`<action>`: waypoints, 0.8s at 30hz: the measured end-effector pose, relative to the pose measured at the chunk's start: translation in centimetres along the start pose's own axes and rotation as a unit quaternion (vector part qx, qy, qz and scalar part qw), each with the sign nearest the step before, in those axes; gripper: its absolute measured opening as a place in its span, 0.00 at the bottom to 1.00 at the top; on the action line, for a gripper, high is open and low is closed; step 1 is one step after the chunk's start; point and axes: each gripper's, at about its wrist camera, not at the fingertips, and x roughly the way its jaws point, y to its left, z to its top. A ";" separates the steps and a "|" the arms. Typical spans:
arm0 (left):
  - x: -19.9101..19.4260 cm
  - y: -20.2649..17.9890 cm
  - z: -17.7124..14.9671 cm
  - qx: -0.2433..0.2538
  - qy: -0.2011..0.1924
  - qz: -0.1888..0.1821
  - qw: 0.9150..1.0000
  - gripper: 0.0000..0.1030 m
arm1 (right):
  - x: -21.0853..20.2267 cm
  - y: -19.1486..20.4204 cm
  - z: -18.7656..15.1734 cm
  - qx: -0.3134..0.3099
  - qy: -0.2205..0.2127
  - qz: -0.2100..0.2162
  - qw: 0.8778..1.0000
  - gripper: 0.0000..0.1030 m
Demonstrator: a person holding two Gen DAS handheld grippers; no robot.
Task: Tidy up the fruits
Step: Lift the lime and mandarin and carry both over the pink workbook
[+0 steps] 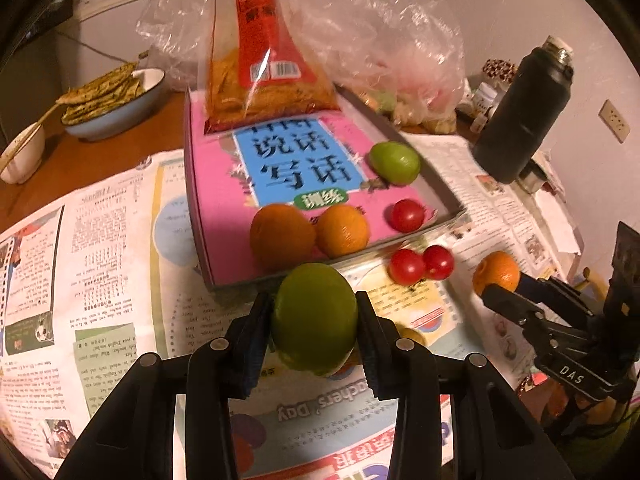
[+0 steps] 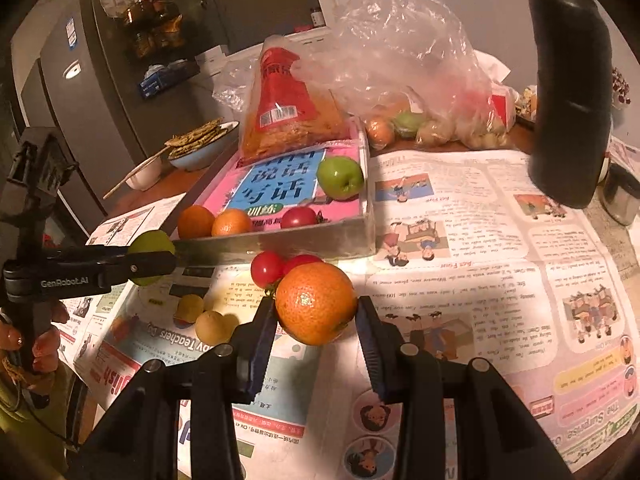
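Nearest of all, the left gripper (image 1: 316,320) had its two pads clamped tight on a green fruit (image 1: 315,318), lifted clear of the newspaper (image 1: 120,280) just short of the box's near wall. Over on the right, the right gripper (image 2: 316,308) was closed around an orange (image 2: 316,303): the left pad pressed against the peel, the right pad at its edge, though whether it actually touched could not be told. Down on the paper between the two tools lay two small yellow fruits (image 2: 208,318), side by side. A little farther, two cherry tomatoes (image 1: 422,265) sat touching each other on the newspaper, just outside the near right corner of the cardboard box (image 1: 192,184).

Inside the box, on its pink book (image 1: 224,184) lining, two oranges (image 1: 310,234) rested together along the near wall, a single tomato (image 1: 407,215) to their right, and a green apple (image 1: 394,163) farther back on the right side. At the far end of the box leaned a red-and-orange snack bag (image 1: 268,64). Beyond that slumped a clear plastic bag (image 2: 420,80) holding more fruit, a black flask (image 1: 524,112) stood to the far right, and a blue bowl (image 1: 116,120) of flatbreads sat far left.
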 end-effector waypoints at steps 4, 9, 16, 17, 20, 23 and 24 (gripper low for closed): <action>-0.5 -1.1 0.4 0.009 -0.007 -0.003 1.000 0.40 | -0.5 0.2 0.2 -0.001 -0.008 0.001 1.000 0.40; -0.8 -2.3 0.8 0.019 -0.006 -0.004 1.000 0.40 | -1.3 0.4 0.7 -0.004 -0.021 0.004 1.000 0.40; -1.2 -3.5 1.2 0.028 -0.010 -0.007 1.000 0.40 | -2.0 0.6 1.2 -0.008 -0.033 0.010 0.999 0.40; -1.2 -3.6 1.3 0.029 -0.010 -0.007 1.000 0.40 | -2.0 0.6 1.2 -0.007 -0.034 0.011 0.999 0.40; -0.9 -4.0 1.6 0.034 -0.007 -0.004 0.999 0.40 | -2.2 0.6 1.3 -0.008 -0.037 0.013 0.999 0.40; -0.8 -4.5 1.9 0.036 -0.008 -0.010 0.999 0.40 | -2.2 0.6 1.5 -0.009 -0.038 0.012 0.999 0.40; -0.8 -4.6 2.0 0.038 -0.008 -0.011 0.999 0.40 | -2.2 0.7 1.6 -0.009 -0.040 0.013 0.999 0.40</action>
